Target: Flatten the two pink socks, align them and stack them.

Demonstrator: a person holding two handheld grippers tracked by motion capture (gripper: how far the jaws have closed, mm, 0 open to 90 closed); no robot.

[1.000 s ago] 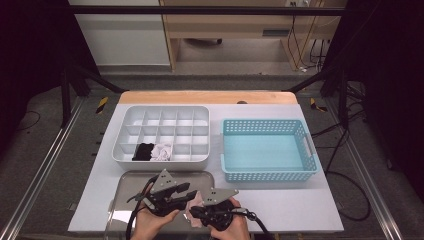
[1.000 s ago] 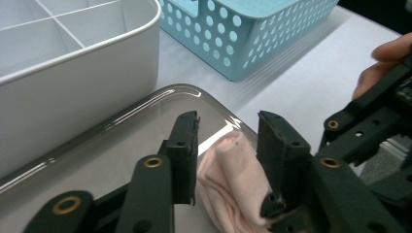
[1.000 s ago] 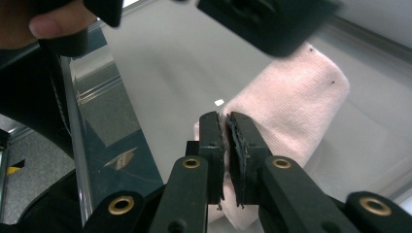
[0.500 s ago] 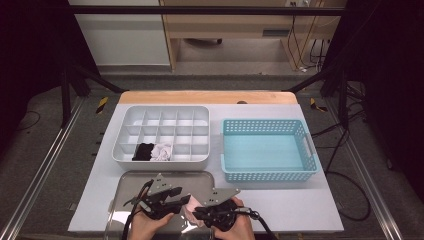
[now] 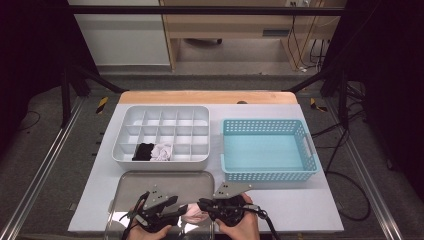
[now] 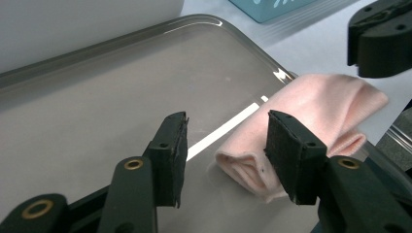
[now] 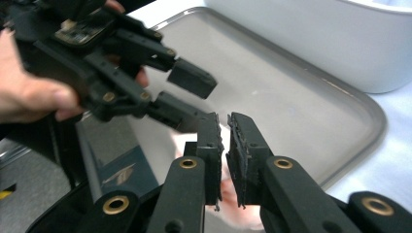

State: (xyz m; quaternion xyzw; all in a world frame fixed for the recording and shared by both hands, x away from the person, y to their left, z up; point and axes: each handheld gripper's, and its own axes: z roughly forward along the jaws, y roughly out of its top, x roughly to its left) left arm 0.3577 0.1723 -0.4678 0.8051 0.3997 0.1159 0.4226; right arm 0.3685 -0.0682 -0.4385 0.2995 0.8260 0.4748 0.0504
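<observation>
Item: folded pale-pink fabric sock on shiny steel tray. We are holding it, right gripper clamped; left gripper jaws just widening, astride free end. Risk: fold unrolling, thin cloth slipping.

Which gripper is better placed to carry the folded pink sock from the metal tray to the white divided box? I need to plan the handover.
Probably the right gripper: its jaws are shut on the folded pink sock. The left gripper has just been opening, its pads off the fabric.

No readable text, label, brand or number – anywhere
</observation>
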